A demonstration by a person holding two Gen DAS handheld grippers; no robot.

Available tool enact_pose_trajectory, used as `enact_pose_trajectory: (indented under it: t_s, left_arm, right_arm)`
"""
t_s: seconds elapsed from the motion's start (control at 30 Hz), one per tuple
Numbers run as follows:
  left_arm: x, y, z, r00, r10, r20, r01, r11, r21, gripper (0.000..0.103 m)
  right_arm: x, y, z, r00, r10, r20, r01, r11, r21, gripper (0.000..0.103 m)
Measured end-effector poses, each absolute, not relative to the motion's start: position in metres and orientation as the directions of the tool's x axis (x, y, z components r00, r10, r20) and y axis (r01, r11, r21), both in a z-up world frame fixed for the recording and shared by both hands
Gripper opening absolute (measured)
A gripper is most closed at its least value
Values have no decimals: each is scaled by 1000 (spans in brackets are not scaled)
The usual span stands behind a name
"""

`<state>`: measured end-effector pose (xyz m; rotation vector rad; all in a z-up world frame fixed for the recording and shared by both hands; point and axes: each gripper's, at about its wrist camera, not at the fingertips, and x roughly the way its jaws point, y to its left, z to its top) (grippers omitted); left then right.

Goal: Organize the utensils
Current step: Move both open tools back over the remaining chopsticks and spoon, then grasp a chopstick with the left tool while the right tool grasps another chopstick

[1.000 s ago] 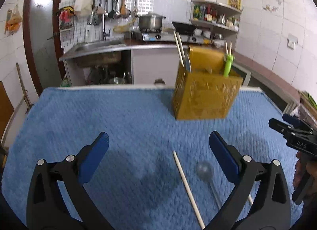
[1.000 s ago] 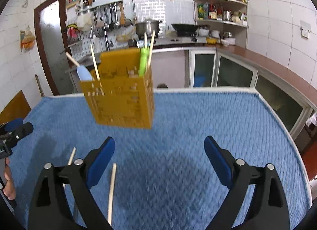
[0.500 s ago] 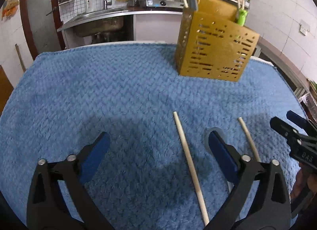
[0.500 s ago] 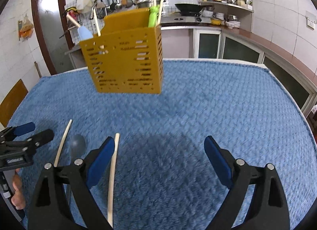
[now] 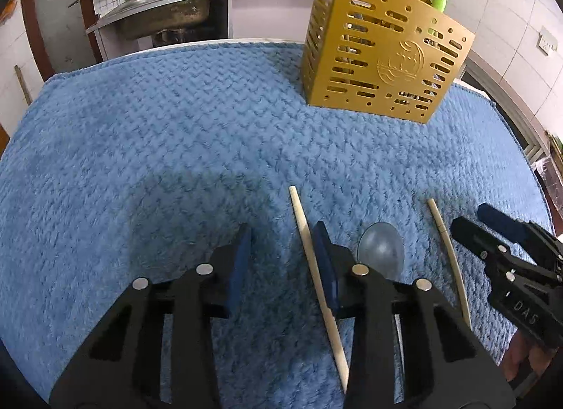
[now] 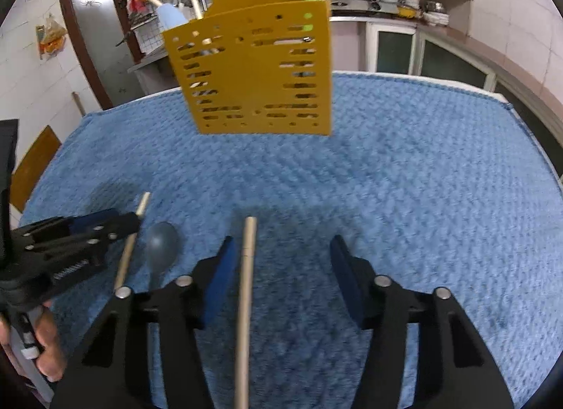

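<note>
A yellow perforated utensil holder [image 5: 383,53] stands on the blue towel [image 5: 176,134], holding chopsticks, a pale blue spoon and a green utensil; it also shows in the right wrist view [image 6: 253,71]. Two wooden chopsticks and a grey-blue spoon [image 5: 381,245] lie on the towel. My left gripper [image 5: 283,250] is partly closed, jaws apart, with one chopstick [image 5: 313,261] along the inner side of its right finger. My right gripper [image 6: 281,261] is open over the other chopstick [image 6: 246,285], which lies between the jaws near its left finger. The spoon [image 6: 162,241] lies left of it.
The towel covers the table; its far edge meets a kitchen counter with a sink [image 5: 165,14]. The right gripper shows at the right edge of the left wrist view [image 5: 506,257]. The left gripper shows at the left of the right wrist view [image 6: 70,236]. A brown door [image 6: 95,32] stands at the back left.
Both grippers have dropped toward the towel and moved up to the chopsticks. The left jaws have narrowed a lot. The right jaws have narrowed somewhat around the other chopstick.
</note>
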<state>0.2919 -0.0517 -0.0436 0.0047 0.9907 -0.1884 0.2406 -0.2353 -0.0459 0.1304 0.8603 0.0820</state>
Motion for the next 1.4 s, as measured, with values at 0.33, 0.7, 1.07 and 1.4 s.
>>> enact_pose_trajectory:
  t_s: [0.33, 0.7, 1.07, 1.4]
  left_arm:
    - [300, -67, -46, 497, -109, -861, 169, 985, -27, 30]
    - [313, -73, -45, 476, -85, -875, 164, 986, -7, 27]
    - [305, -60, -37, 485, -125, -865, 206, 978, -26, 6]
    - [301, -60, -27, 472, -157, -867, 228, 972, -53, 0]
  right_arm:
    - [248, -224, -55, 591, 148, -793, -14, 985, 173, 26]
    - [267, -216, -51, 563, 102, -820, -7, 993, 119, 16]
    - [260, -228, -46, 579, 149, -802, -8, 984, 177, 6]
    - [261, -237, -31, 583, 154, -797, -7, 983, 185, 0]
